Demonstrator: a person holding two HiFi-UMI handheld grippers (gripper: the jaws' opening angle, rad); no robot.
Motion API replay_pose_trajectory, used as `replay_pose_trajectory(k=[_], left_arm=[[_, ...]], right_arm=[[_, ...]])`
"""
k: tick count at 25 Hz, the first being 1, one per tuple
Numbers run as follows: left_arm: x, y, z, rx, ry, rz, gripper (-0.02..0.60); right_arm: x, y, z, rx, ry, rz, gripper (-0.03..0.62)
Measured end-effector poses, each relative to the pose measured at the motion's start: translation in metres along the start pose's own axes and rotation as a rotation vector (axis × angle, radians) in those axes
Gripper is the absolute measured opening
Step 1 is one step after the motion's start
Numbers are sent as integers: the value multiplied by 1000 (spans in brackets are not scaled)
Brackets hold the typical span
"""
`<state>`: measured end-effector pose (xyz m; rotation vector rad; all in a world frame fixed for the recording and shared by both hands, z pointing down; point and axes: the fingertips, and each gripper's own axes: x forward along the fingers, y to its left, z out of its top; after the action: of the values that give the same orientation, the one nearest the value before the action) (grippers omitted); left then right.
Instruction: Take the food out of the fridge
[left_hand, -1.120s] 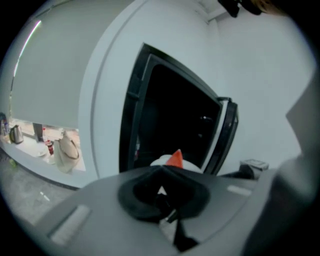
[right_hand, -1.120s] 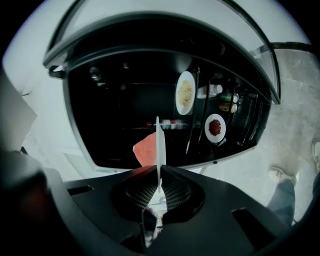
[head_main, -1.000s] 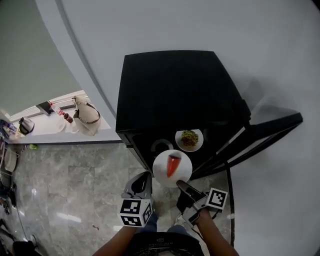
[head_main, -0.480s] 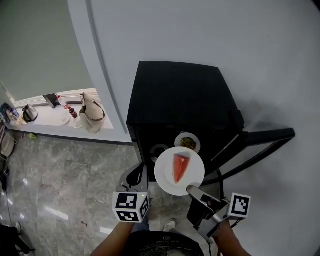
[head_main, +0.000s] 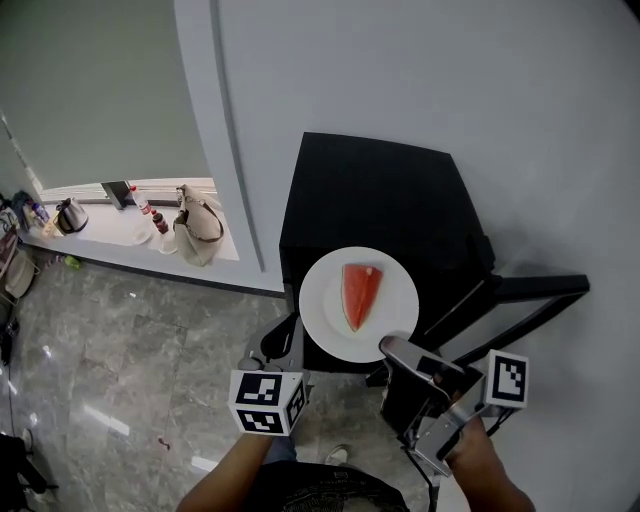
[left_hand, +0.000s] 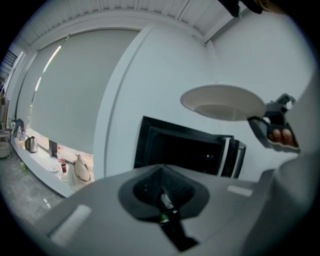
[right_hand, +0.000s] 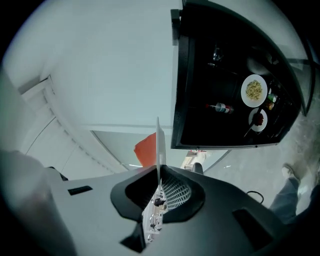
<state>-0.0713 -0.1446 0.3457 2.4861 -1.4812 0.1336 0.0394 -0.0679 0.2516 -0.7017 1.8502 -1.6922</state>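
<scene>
Just left of lower centre, the left gripper (head_main: 283, 345) hangs clenched on nothing. Mid-frame, the plate (head_main: 325, 312) with its watermelon (head_main: 359, 294) is out of the black fridge (head_main: 400, 190) and held level, pinched at its near rim by the right gripper (head_main: 396, 348). At right, the door (head_main: 535, 292) stands open. The carry-out step looks in hand. Next should come a steady, level set-down somewhere clear, then a reach back for the two dishes (right_hand: 254, 90) on the shelves.
</scene>
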Motion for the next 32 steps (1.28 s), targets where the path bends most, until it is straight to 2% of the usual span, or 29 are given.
replay_pose_trajectory(k=[5,14,27,32], left_arm=[[-6,-2,6,15,-7,-16,-14],[-22,7,1,6,12,-10,-14],[-18,15,-11,-12,21,-13,-14],[-11,5,-21,-8,33,-17,-14]], right_arm=[[37,6,31,-7,-55,21,12],[91,-4,70,46,-164,-5,15],[115,-22,87,113,-337,-41,20],[118,-21,89,110,-354,11,20]])
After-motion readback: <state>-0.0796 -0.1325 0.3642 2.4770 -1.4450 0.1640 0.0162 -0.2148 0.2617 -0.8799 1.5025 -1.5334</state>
